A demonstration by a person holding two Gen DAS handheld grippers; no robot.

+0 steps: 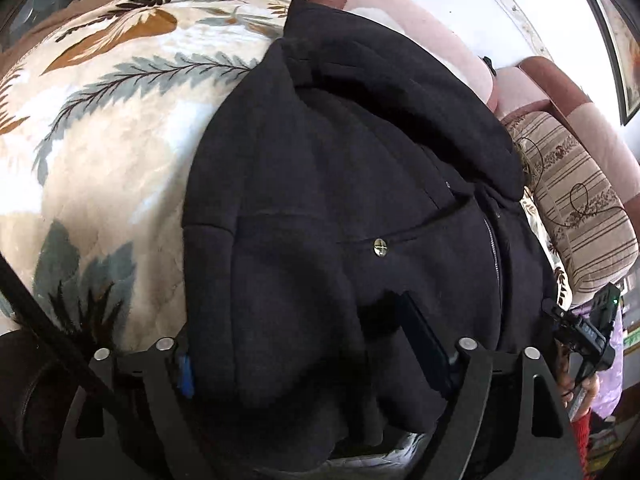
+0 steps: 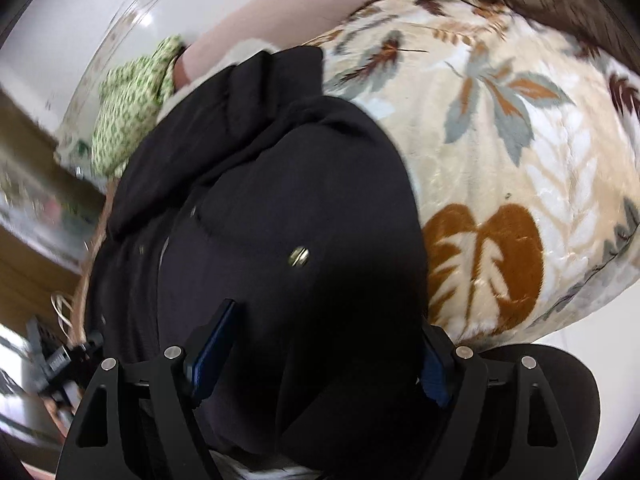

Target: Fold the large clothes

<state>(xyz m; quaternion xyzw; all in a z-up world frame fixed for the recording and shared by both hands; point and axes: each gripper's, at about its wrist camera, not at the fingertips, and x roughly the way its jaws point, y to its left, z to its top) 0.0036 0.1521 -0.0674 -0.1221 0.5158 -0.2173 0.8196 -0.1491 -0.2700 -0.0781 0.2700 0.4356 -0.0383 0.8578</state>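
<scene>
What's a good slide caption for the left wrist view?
Open left gripper over a black jacket lying on a leaf-print blanket.

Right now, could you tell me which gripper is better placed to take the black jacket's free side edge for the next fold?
Probably the left gripper: the jacket edge on the blanket lies right by its jaws. The right gripper straddles the middle.

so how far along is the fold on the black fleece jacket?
Done: the black fleece jacket already lies bunched in a compact shape on the leaf-print plush blanket, snap side up. In hand: left gripper and right gripper stand wide, fabric between the fingers, neither visibly pinching. Left: the bundle looks lumpy and uneven, so probably squaring and a final fold.
</scene>
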